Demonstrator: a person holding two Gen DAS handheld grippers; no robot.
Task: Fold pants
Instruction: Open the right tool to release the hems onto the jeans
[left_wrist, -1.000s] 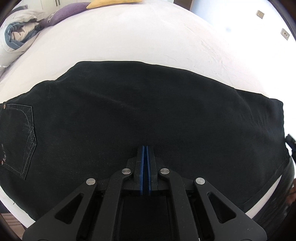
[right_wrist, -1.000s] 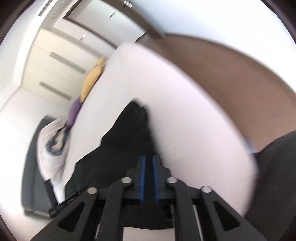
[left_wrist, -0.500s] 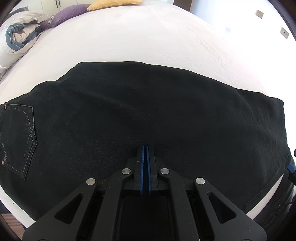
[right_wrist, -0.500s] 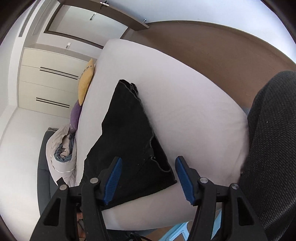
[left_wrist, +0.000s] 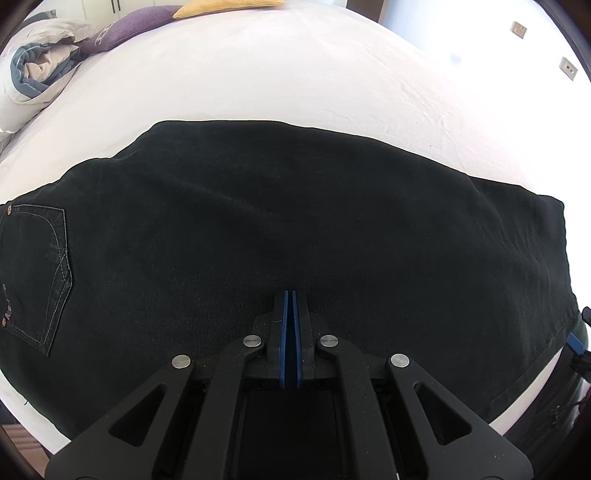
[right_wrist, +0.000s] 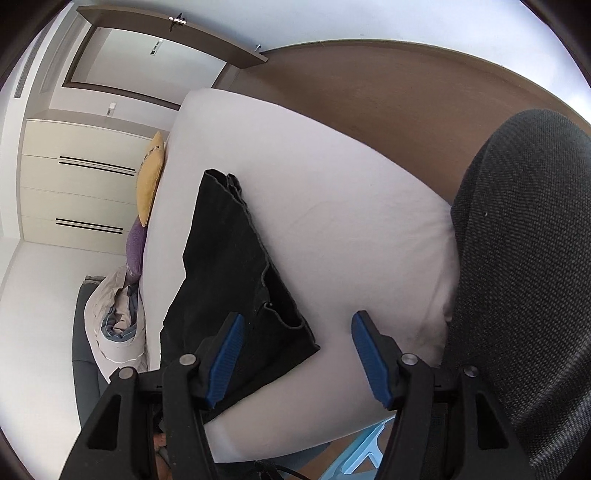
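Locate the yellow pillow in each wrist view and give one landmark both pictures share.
Left wrist view: the yellow pillow sits at the top edge, left of centre, on the far end of the white bed.
Right wrist view: the yellow pillow stands on edge left of centre, against the bed's left edge, above the black pants.
Shared landmark: the purple pillow beside the yellow one.

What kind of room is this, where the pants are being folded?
Most likely a bedroom: black pants lie on a white-sheeted bed, with pillows at its far end and built-in cupboards along the wall.
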